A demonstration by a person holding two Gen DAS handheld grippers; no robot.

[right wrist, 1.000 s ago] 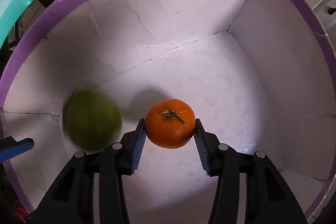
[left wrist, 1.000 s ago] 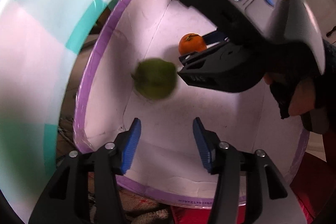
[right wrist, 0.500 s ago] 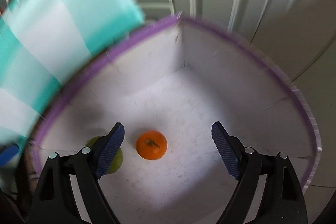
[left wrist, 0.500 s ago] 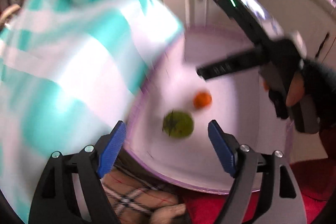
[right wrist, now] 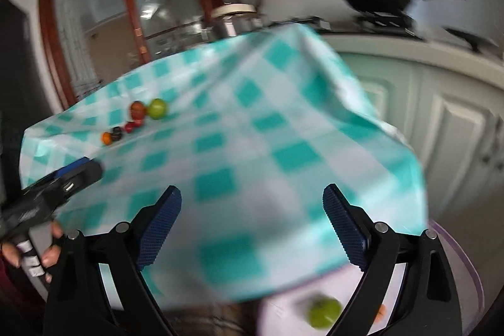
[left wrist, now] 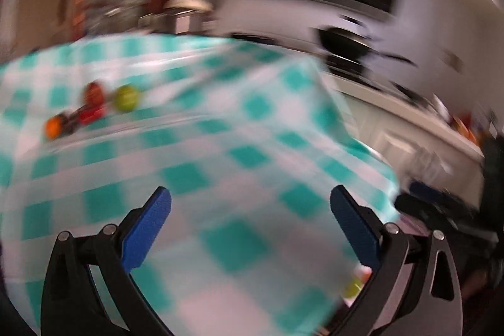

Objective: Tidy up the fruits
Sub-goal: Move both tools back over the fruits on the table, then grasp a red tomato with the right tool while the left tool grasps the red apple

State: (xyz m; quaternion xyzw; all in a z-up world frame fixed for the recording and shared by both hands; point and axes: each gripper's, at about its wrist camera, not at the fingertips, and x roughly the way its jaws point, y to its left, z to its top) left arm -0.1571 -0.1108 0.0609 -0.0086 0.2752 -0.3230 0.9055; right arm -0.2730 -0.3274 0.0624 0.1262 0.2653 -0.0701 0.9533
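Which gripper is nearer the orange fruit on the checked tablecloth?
Left. The left gripper sits just short of the orange fruit; the right gripper hangs farther back.

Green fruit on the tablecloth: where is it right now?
In the right wrist view, the green fruit lies far left on the checked tablecloth, at the right end of the fruit row, beside a red fruit.

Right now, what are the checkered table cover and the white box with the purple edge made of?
The checkered cover looks like thin plastic or oilcloth: it has a slight sheen and drapes stiffly over the table corner, though blur leaves it open. The white box looks like matte cardboard or foam board with a purple taped rim; only a small part shows.
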